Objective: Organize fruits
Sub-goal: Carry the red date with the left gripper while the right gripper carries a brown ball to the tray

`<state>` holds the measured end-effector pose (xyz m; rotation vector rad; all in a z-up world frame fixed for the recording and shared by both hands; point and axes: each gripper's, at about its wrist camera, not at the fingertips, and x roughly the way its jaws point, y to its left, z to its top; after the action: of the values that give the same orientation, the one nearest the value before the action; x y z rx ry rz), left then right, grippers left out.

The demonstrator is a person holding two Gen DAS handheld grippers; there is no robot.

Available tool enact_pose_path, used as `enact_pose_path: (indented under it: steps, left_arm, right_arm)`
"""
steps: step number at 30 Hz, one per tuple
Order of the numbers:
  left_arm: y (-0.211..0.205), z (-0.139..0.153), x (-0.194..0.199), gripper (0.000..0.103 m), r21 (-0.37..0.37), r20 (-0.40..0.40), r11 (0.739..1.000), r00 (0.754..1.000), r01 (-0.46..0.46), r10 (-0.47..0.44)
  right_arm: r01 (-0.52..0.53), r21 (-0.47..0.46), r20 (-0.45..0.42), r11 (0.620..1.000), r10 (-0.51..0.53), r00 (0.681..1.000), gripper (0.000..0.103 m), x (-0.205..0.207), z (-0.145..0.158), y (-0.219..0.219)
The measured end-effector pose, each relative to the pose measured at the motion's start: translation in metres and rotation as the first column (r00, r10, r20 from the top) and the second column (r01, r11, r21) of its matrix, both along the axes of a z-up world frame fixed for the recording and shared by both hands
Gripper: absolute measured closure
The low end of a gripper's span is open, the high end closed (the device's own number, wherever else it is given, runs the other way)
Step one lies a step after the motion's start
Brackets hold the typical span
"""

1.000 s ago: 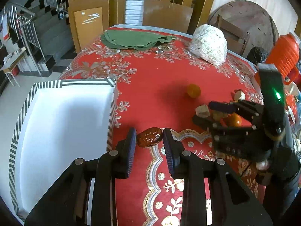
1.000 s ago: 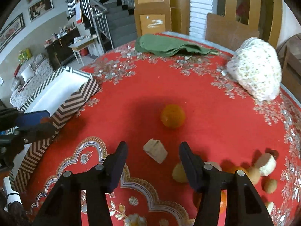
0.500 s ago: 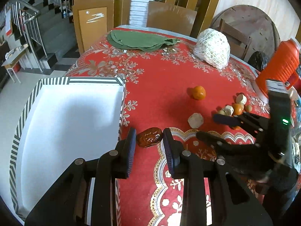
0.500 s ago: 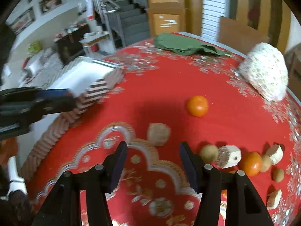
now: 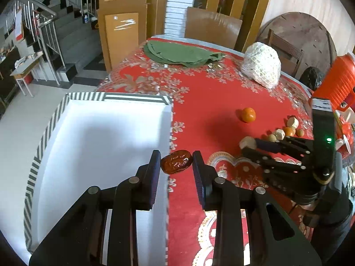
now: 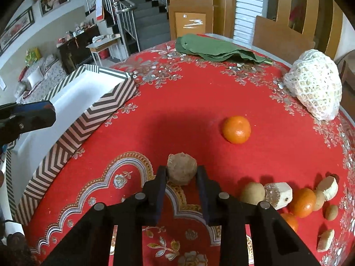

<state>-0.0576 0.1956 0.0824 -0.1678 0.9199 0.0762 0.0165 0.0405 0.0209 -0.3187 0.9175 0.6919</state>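
Observation:
My left gripper [image 5: 176,163] is shut on a brown date [image 5: 176,164] and holds it at the right rim of the striped box with a white inside [image 5: 99,137]. My right gripper [image 6: 181,176] is shut on a beige lump of fruit [image 6: 181,171] low over the red tablecloth; it also shows in the left wrist view [image 5: 250,146]. A lone orange [image 6: 236,129] lies beyond it. A cluster of oranges and beige pieces [image 6: 288,197] lies to the right.
A white net bag [image 6: 314,86] and a green cloth [image 6: 213,48] lie at the far side of the table. An orange jug [image 5: 339,82] stands at the right edge. The striped box [image 6: 88,115] occupies the left side.
My right gripper has closed onto the beige lump, which lay loose between open jaws before. My left gripper has carried the date closer to the box rim.

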Motion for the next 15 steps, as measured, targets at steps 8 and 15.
enact_pose_path:
  steps: [8, 15]
  left_arm:
    - [0.022, 0.004, -0.008, 0.075, 0.042, 0.008, 0.998, 0.999, -0.043, 0.043]
    - [0.046, 0.001, -0.014, 0.075, 0.061, 0.003, 0.994, 0.996, -0.086, 0.086]
  right_arm:
    - [-0.056, 0.058, 0.028, 0.997, 0.055, 0.998, 0.077, -0.023, 0.025, 0.023]
    - [-0.141, 0.072, 0.041, 0.987, 0.138, 0.990, 0.077, -0.044, 0.038, 0.061]
